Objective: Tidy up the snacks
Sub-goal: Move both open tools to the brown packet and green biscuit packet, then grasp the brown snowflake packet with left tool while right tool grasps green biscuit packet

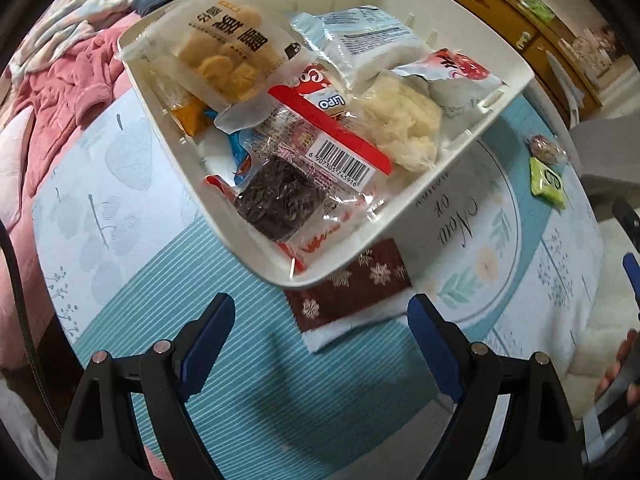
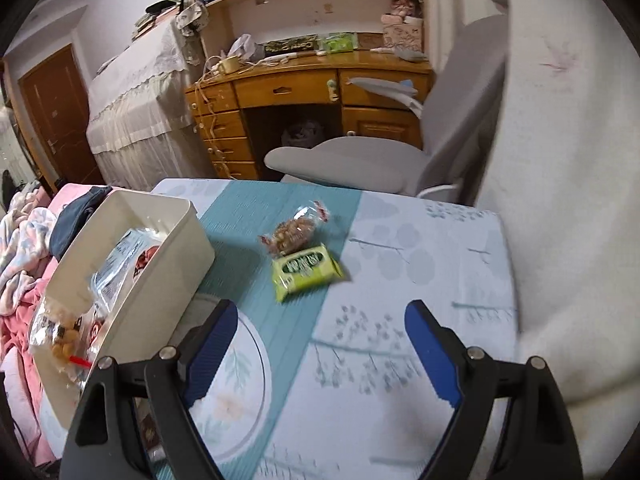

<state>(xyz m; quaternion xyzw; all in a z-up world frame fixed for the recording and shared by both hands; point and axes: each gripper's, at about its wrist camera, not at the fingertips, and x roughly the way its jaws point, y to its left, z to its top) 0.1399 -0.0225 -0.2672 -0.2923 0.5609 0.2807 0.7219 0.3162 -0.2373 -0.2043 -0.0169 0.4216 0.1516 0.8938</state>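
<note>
- Both of our grippers are spread wide and carry nothing: our left gripper (image 1: 320, 344) hovers over the striped teal part of the bedspread (image 1: 132, 208), and our right gripper (image 2: 320, 348) hangs over the pale leaf-printed part.
- Just ahead of the left gripper lies a brown snowflake-patterned packet (image 1: 352, 292), partly tucked under the near corner of the white bin (image 1: 452, 12). It sits outside the bin, touching or nearly touching its underside.
- Ahead of the right gripper, apart from the bin, a green snack packet (image 2: 306, 272) lies on the teal stripe with a clear bag of brown nuggets (image 2: 294, 232) touching its far edge.
- We judge the task well along but unfinished: three snacks remain loose on the bed.
- The next move, as we read it, calls for the right gripper to reach forward, settle its fingers across the green packet's short sides and close gently. The film looks slippery.
- Inside the bin we see a bag of yellow puffs (image 1: 224, 52), a pale blue-white pouch (image 1: 360, 40), a red-and-white wrapper (image 1: 324, 96), a sunflower seed pack with a barcode (image 1: 288, 196), a clear bag of whitish lumps (image 1: 404, 120) and a red-printed pouch (image 1: 460, 76), all heaped loosely and overlapping.
</note>
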